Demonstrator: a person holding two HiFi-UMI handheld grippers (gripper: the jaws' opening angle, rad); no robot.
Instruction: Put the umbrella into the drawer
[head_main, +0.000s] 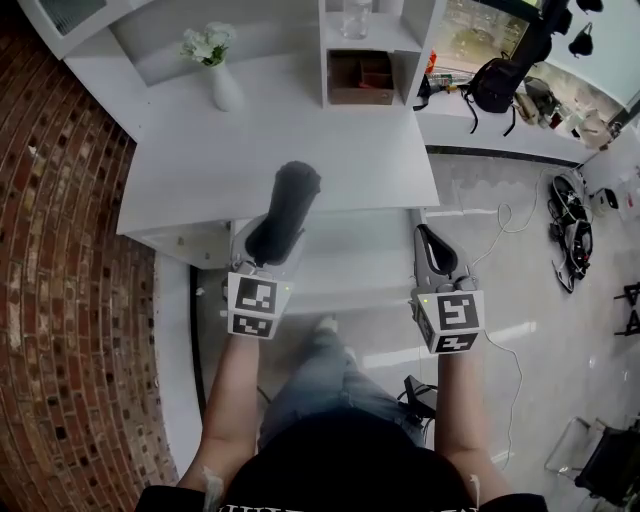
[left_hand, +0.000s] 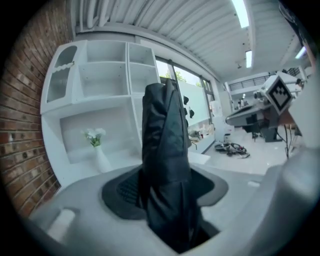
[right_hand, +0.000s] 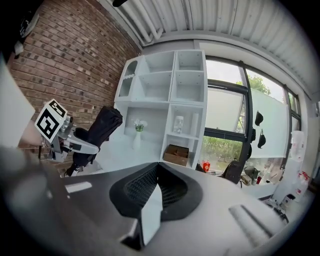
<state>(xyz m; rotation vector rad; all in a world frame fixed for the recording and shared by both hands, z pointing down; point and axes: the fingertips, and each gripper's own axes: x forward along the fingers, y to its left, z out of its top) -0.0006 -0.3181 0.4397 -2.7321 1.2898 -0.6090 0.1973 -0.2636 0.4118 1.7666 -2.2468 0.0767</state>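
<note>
A folded black umbrella in its sleeve sticks up and away from my left gripper, which is shut on its lower part. In the left gripper view the umbrella stands between the dark pads and fills the middle. My right gripper is to the right at about the same height, its jaws shut with nothing between them. Both hover over a white drawer that seems pulled out below the front edge of the white desk. The right gripper view shows the umbrella at the left.
A white vase with flowers stands at the back of the desk, beside a shelf unit holding a cardboard box. A brick wall runs along the left. A backpack and cables lie at the right.
</note>
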